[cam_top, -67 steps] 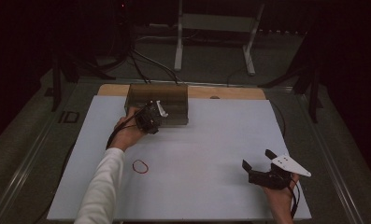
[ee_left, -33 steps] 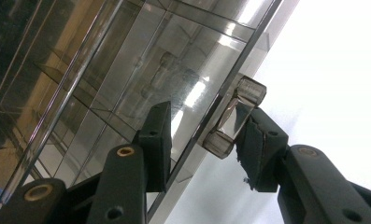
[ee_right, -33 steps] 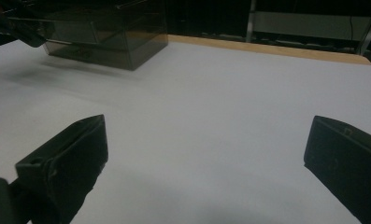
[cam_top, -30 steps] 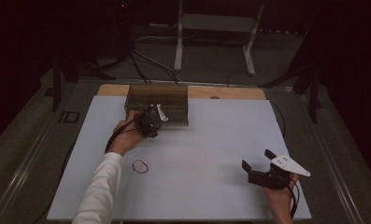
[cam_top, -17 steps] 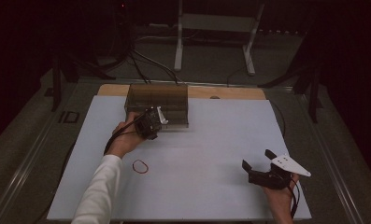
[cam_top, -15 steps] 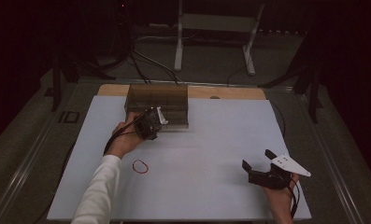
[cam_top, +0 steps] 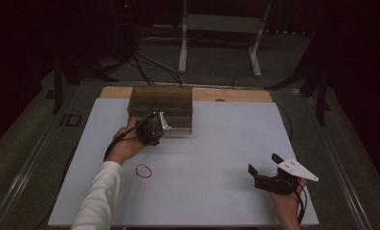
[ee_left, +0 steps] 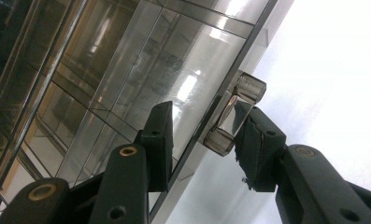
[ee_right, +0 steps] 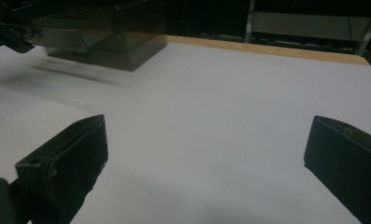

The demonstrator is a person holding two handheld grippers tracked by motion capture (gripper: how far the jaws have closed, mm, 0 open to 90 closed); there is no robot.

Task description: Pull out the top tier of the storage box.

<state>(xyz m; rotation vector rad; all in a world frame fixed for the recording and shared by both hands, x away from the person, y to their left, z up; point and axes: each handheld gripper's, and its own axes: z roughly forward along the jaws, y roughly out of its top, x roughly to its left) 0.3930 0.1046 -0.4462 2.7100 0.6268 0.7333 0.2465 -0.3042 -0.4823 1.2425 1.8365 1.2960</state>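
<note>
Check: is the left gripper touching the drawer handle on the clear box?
Touching. In the left gripper view, the left gripper straddles the clear handle: one pad presses on the handle's side, the other lies against the drawer front.

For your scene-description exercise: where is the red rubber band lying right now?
In the high view the red rubber band lies on the white table, left of centre, just right of the person's left sleeve, nearer than the clear box.

Pretty dim overall, surroundings nearly black; strong glare on the clear box (ee_left: 141,70), soft shadow just beside it, close-ups slightly blurry.
</note>
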